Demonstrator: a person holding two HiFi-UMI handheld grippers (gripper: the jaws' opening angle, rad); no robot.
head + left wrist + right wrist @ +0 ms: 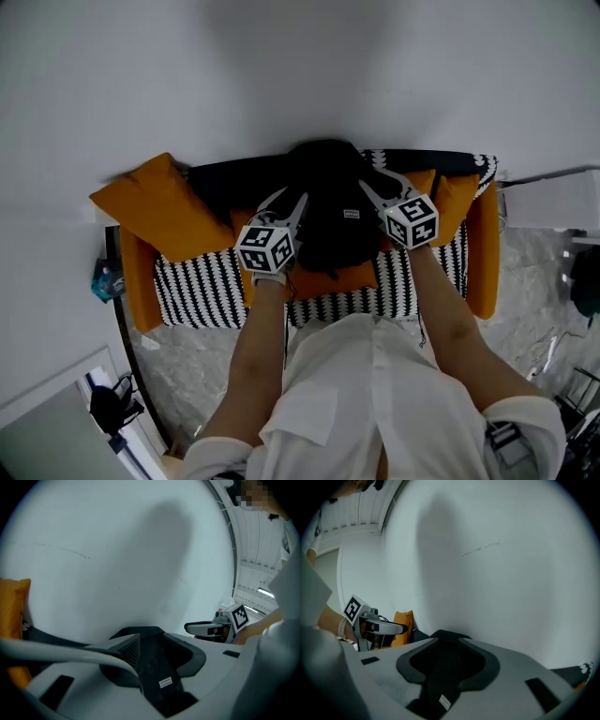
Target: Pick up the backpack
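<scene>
Lying on the sofa (483, 272) between orange cushions (155, 211), the black backpack (330, 220) leans against the backrest below a white wall (281, 75). The left gripper (291, 202) and the right gripper (373, 187) flank its upper part, each with jaws spread apart and black backpack fabric showing in the gap

White wall (281, 75), striped sofa (197, 291), marbled floor (530, 281)

small label (166, 683) on backpack (328, 216), print illegible
</scene>
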